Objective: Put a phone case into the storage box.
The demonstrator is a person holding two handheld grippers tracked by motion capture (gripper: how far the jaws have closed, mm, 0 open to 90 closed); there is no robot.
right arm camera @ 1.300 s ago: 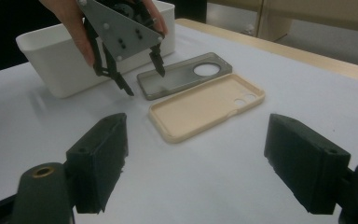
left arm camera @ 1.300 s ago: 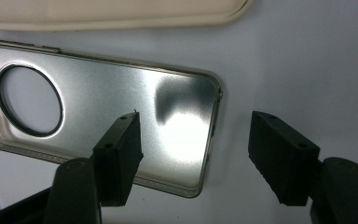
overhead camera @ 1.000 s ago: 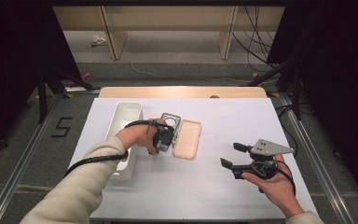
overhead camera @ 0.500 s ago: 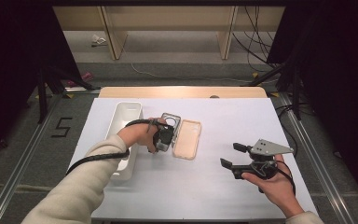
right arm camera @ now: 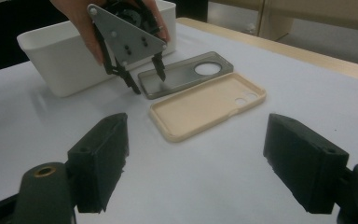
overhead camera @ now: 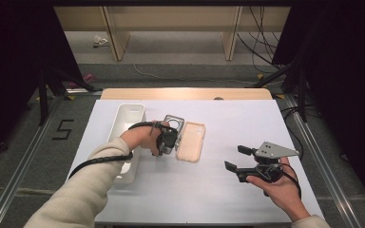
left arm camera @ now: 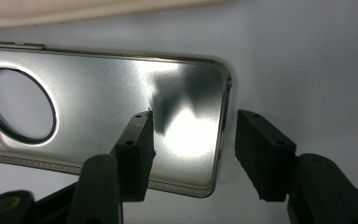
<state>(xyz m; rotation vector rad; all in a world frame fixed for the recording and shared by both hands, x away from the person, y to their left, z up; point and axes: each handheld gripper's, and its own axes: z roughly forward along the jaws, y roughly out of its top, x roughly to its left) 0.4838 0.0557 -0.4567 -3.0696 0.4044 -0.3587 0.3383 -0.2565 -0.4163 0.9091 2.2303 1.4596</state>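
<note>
A silver phone case with a round camera hole lies open side up beside a beige case on the white table. My left gripper points down at the silver case's near end. In the left gripper view, the silver case has one jaw of my left gripper over its inside and the other outside its short edge. The jaws have just been closing, and a gap still shows at the rim. My right gripper is held low at the table's right, open, with nothing between its jaws.
A white bin stands lengthwise left of the silver case, close to my left hand. The right gripper view shows that bin behind my left gripper, with the beige case in front. A wooden strip runs along the table's far edge.
</note>
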